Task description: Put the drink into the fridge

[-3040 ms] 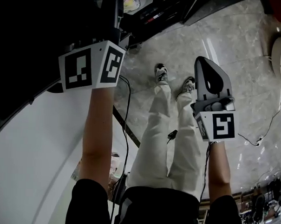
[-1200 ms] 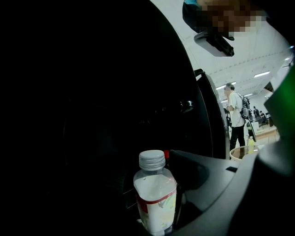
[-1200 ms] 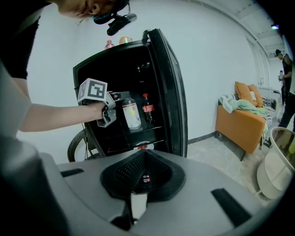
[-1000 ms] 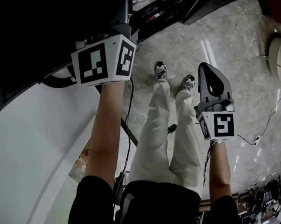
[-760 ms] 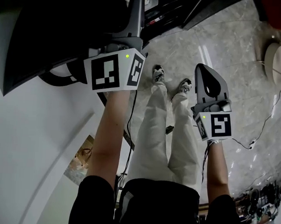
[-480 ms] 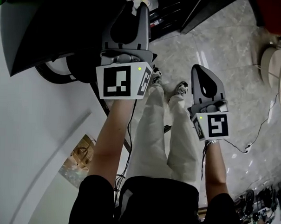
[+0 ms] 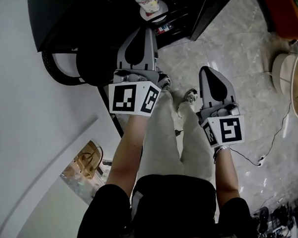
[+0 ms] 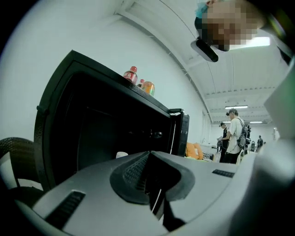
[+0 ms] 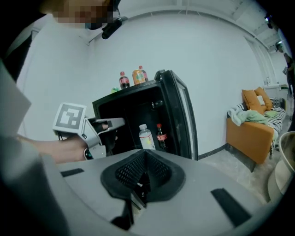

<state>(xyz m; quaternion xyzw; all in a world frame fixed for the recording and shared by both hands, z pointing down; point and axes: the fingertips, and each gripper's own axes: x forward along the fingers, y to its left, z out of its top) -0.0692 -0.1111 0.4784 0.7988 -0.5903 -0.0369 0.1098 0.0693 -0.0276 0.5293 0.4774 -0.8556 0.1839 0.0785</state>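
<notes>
Drink bottle (image 9: 145,137) stands upright inside the open fridge (image 9: 138,94), just beside a cola bottle (image 9: 160,133). Your left gripper (image 7: 141,33) has just closed its jaws with nothing between them, in front of the fridge. Your right gripper (image 7: 210,72) is pressed together too, empty, above the floor (image 7: 231,40).

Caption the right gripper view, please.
Shut, empty right gripper faces the open black fridge holding a clear bottle and a cola bottle; left gripper, jaws just closed, hangs empty before it.
</notes>
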